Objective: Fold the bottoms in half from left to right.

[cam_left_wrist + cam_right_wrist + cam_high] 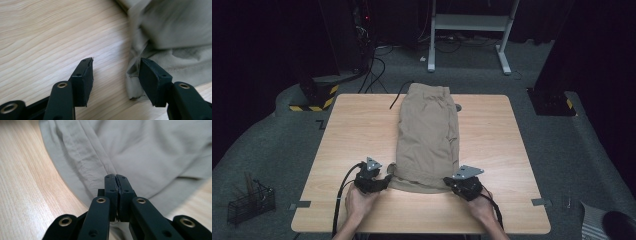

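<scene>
You worked on a pale wood-grain table (50, 37), smooth with a faint sheen, handling matt khaki cloth shorts (428, 135) (stitched hems, softly creased) with matt black pads (83, 82).

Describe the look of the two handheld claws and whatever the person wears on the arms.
Both the left claw and the right claw are matte black, each topped by a grey three-cornered plate. Their flat rectangular pads sit on black link arms with brass-coloured rivets. A black cable trails from the left claw and another runs back from the right. The forearms show no sleeves.
</scene>
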A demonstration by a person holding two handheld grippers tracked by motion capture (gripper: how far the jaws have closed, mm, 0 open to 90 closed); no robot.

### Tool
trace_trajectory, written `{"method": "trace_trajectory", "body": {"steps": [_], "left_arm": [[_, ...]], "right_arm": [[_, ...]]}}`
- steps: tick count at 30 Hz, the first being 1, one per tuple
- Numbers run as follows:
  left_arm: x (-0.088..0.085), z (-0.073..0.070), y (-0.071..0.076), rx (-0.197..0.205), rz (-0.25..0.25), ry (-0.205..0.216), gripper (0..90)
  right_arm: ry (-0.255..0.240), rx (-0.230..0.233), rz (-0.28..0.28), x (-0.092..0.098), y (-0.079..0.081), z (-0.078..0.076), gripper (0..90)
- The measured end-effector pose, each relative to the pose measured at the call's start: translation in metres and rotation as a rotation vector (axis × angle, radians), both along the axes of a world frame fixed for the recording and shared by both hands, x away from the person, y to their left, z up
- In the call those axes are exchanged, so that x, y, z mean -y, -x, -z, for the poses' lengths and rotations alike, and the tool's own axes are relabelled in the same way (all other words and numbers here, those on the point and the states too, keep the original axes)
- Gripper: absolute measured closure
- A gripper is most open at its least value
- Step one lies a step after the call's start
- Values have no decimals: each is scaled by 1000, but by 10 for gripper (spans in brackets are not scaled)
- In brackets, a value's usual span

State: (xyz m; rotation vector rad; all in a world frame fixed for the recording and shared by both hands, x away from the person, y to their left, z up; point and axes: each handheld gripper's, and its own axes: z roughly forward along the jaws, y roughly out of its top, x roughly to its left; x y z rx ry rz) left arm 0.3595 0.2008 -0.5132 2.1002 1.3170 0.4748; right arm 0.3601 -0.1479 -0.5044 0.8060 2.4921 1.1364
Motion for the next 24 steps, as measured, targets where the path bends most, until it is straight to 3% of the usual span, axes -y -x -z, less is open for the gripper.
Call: {"method": "trace_trajectory", "body": {"steps": [2,5,7,9,11,14,18,21,24], "left_arm": [[-5,0,0,-1,-19,-6,454],[-8,-1,1,-14,-23,2,450],[-10,-2,1,-32,-13,44,434],[-13,-5,2,-16,-12,100,416],[-15,-10,2,4,-9,136,393],[-13,-22,-1,51,19,140,362],[1,-30,-12,53,104,135,385],[9,-26,-21,29,141,138,470],[11,-20,-24,-2,170,130,707]], "right_arm": [[-17,31,9,9,3,-9,882],[-29,32,-6,16,7,-13,872],[-32,-10,-42,15,7,-7,791],[-55,-38,-59,13,8,-2,719],[-98,-32,-42,13,7,-2,673],[-183,-25,19,17,0,-10,668],[-169,-29,84,12,-15,-16,676],[-154,-61,113,5,-26,-12,686],[-126,-81,139,-2,-35,-5,695]]}}
